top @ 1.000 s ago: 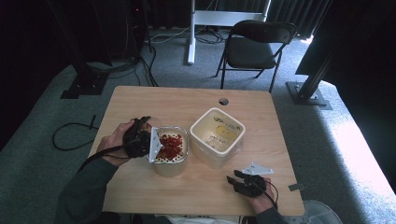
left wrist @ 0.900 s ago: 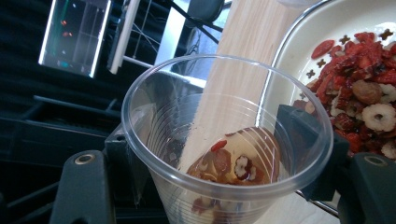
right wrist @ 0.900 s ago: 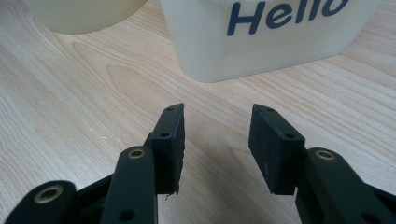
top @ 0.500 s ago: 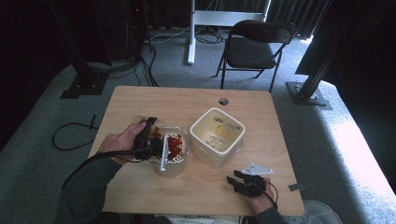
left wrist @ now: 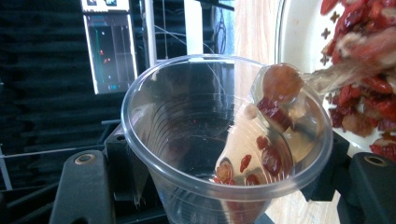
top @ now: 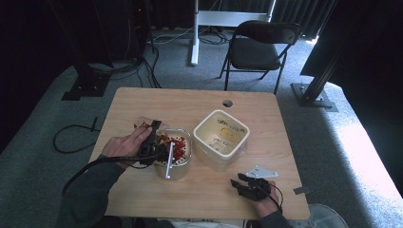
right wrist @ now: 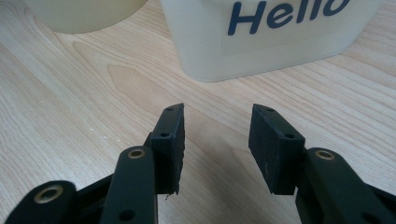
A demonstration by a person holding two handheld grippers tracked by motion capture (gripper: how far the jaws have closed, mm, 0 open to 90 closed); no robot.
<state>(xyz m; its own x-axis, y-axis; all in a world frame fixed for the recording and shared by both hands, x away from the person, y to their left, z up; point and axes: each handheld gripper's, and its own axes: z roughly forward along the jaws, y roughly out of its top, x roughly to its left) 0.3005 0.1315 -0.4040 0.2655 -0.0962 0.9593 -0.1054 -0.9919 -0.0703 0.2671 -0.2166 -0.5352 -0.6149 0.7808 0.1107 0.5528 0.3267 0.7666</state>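
Black grippers, brass-ringed screw holes, ridged fingers (right wrist: pixel 273 149), grey-green sleeves (top: pixel 88 194)

- The table (top: pixel 142 199) is pale wood with a smooth top and fine grain lines.
- The cup (left wrist: pixel 205 140) is clear, shiny plastic with thin ridges.
- The tub (right wrist: pixel 261 37) is milky white plastic, smooth and dull.
- The right gripper (right wrist: pixel 217 149) has black, matt pads (right wrist: pixel 173 144).
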